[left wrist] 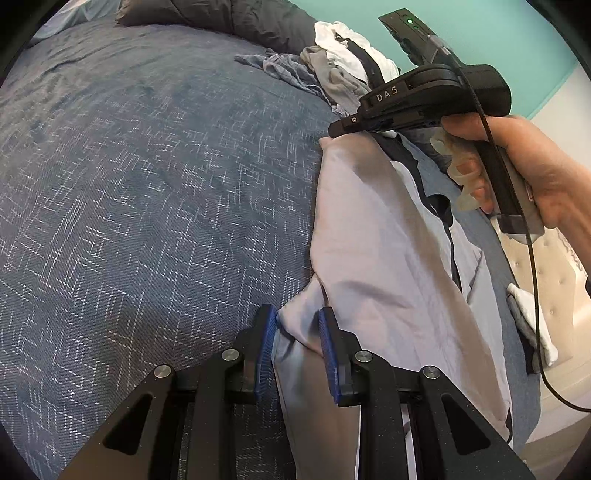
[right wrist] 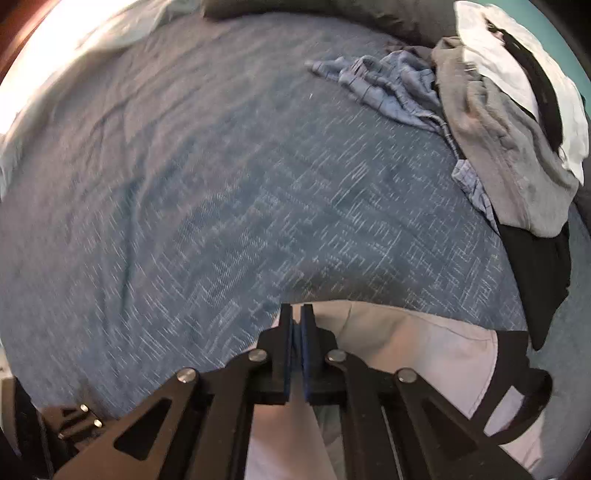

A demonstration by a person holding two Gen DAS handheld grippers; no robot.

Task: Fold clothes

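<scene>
On one bed (left wrist: 147,184), two grippers (both clamped) grip one garment (left wrist: 388,258).

Home bedroom. A bed (left wrist: 147,184) fills both views, covered by a blue-grey woven bedspread (right wrist: 258,203) with a dark pillow (left wrist: 240,18) at its head. A loose pile of clothes (right wrist: 509,129) sits on the far corner: checked blue, grey, white, black. Teal painted wall (left wrist: 498,37) behind. A pale tufted upholstered piece (left wrist: 546,280) stands beside the bed.
</scene>
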